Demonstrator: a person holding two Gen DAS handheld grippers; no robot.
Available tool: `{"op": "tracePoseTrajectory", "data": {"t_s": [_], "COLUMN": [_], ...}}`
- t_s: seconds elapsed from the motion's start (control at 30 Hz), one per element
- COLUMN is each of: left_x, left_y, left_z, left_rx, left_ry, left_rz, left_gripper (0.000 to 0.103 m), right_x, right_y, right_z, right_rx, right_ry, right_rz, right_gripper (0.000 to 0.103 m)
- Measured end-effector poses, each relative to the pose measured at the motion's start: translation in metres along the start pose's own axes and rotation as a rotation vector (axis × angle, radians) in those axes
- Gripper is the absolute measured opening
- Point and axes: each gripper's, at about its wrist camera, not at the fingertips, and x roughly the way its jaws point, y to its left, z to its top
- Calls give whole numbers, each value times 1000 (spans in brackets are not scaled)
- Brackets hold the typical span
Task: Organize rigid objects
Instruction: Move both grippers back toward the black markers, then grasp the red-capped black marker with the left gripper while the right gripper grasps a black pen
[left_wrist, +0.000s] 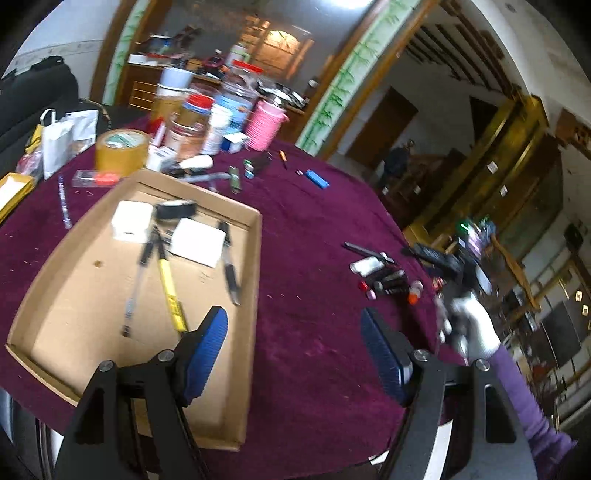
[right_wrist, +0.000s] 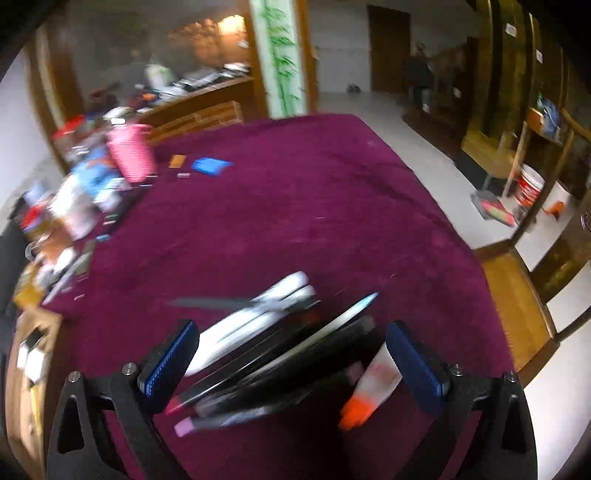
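Note:
A shallow cardboard tray (left_wrist: 255, 236) lies on the maroon tablecloth and holds two white boxes (left_wrist: 132, 220), a black item, pens and a yellow-handled tool (left_wrist: 170, 291). My left gripper (left_wrist: 293, 332) is open and empty, over the tray's right wall. A cluster of pens, markers and small tubes (left_wrist: 384, 277) lies at the table's right edge. My right gripper (right_wrist: 291, 354) is open right above that cluster (right_wrist: 280, 354), its blue pads either side; an orange-capped white tube (right_wrist: 369, 387) lies by the right pad. The gloved hand with the right gripper shows in the left view (left_wrist: 469, 328).
Jars, a pink basket (left_wrist: 264, 125), a tape roll (left_wrist: 122, 147), white bags and small boxes crowd the table's far left. A blue block (left_wrist: 317, 178), lighters and a pen (left_wrist: 63, 201) lie loose on the cloth. The table edge drops off to the right near a wooden chair (right_wrist: 517, 314).

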Motion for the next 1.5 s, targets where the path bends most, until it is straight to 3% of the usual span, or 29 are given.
{"op": "tracePoseTrajectory", "data": {"t_s": [0.13, 0.2, 0.23, 0.37, 0.6, 0.67, 0.7, 0.83, 0.93, 1.07, 1.13, 1.2, 1.27, 1.4, 1.47, 1.5], "left_x": [1, -1, -2, 3, 32, 38, 42, 63, 89, 125, 146, 170, 193, 235, 238, 239], "left_y": [-11, -14, -15, -19, -35, -41, -46, -66, -82, -106, -116, -122, -122, -112, -110, -107], "left_z": [-5, -7, -8, -8, -17, -19, -20, -22, -22, -19, -17, -14, -11, -10, -7, -7], "left_rx": [21, 24, 27, 43, 81, 101, 121, 210, 286, 463, 573, 668, 705, 715, 684, 650], "left_ry": [16, 18, 17, 15, 92, 106, 117, 149, 188, 219, 244, 278, 314, 403, 395, 411], "left_rz": [31, 45, 50, 68, 29, 29, 28, 49, 76, 114, 160, 194, 219, 259, 229, 211], "left_gripper": [74, 74, 74, 74, 74, 74, 74, 74, 74, 74, 74, 73, 73, 74, 74, 61], "right_x": [48, 68, 66, 50, 12, -3, -3, -46, -43, -23, -15, -31, -35, -25, -26, -25], "right_y": [-9, 0, 9, 45, 97, 98, 98, 57, 36, 16, 9, -6, -12, -16, -17, -15], "right_z": [18, 18, 14, -17, -84, -93, -93, -72, -68, -75, -74, -74, -72, -68, -69, -69], "right_rx": [98, 104, 72, -44, -252, -270, -270, -167, -77, 12, 32, 19, 28, 63, 63, 60], "right_ry": [88, 171, 156, 193, 326, 317, 317, 5, -100, -115, -87, -168, -196, -154, -154, -151], "right_rz": [134, 185, 170, 271, 583, 627, 627, 510, 432, 444, 406, 362, 334, 362, 366, 367], "right_gripper": [101, 93, 91, 89, 89, 89, 89, 89, 89, 89, 89, 89, 89, 89, 89, 89]}}
